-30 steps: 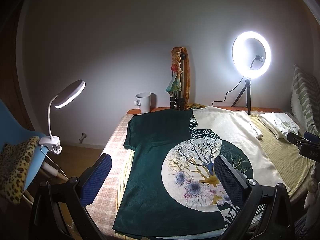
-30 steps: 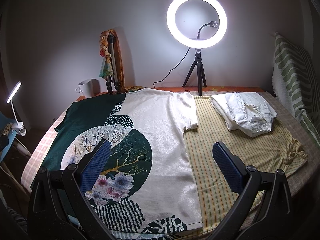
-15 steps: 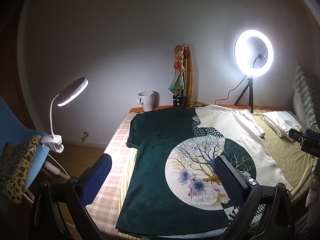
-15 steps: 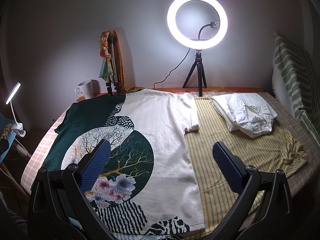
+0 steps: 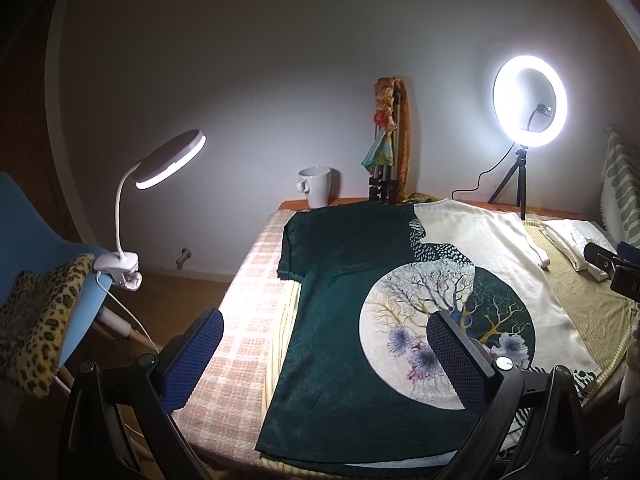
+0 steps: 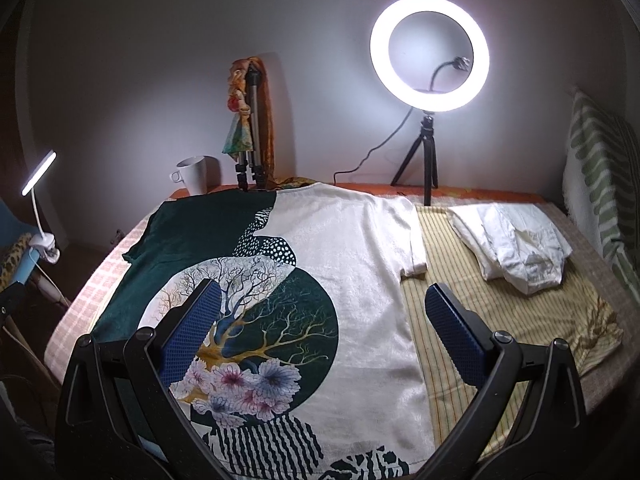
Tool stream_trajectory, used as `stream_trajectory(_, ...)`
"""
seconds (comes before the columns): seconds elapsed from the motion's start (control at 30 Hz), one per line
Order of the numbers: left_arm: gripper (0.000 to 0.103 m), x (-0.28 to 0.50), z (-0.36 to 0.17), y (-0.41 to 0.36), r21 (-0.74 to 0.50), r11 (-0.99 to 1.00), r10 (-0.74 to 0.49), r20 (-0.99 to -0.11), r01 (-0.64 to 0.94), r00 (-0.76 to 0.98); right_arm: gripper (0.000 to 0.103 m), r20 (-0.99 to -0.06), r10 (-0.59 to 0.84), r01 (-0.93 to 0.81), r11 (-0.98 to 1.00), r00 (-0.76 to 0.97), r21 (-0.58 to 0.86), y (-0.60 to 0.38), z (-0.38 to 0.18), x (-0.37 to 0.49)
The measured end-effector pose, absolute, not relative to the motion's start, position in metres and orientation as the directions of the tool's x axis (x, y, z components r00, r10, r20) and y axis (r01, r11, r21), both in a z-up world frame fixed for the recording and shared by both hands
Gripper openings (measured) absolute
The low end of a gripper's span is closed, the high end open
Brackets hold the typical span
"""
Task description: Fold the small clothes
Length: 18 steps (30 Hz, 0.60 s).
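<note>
Both hand-held grippers — left hand-held gripper (image 5: 324, 354), right hand-held gripper (image 6: 320, 330) — agape, empty

No readable words, labels, brand names, numbers or signs appear in either view. The T-shirt (image 6: 320, 280) spread on the bed carries only pictures: a branching tree inside a circle, flowers, dots and stripes, with no lettering. In the left wrist view, a dark block (image 5: 624, 286) at the right edge bears a few pale marks that may be characters, but they are too small and blurred to read.
</note>
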<state>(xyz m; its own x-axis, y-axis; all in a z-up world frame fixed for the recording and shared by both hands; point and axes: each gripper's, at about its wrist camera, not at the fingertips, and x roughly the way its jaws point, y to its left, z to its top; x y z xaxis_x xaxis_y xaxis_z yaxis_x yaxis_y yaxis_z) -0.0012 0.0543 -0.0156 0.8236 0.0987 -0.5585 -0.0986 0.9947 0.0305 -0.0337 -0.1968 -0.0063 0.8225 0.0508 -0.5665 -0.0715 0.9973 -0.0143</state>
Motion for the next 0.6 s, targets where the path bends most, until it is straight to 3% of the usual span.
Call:
stream_trajectory(0.23, 0.093, -0.002, -0.036, 0.085, -0.042, 0.994, 0.055, -0.588, -0.098, 0.807, 0.103, -0.56, 0.147, -0.209, 0.977, 0.816, -0.048, -0.16, 0.003, -0.025)
stream_trajectory(0.37, 0.081, 0.0, -0.055, 0.102, -0.091, 0.991, 0.021, -0.638, -0.102, 0.77, 0.103, -0.538, 0.211, -0.311, 0.945, 0.816, -0.1, -0.127, 0.012, -0.009)
stream_trajectory(0.47, 0.073, 0.002, -0.071, 0.114, -0.121, 0.986, 0.003, -0.679, -0.116, 0.735, 0.103, -0.572, 0.249, -0.377, 0.919, 0.781, -0.117, -0.1, 0.012, 0.015)
stream_trajectory(0.6, 0.061, 0.008, -0.093, 0.125, -0.189, 0.975, -0.062, -0.727, -0.114, 0.683, 0.103, -0.652, 0.322, -0.442, 0.897, 0.687, -0.022, -0.068, 0.002, 0.06)
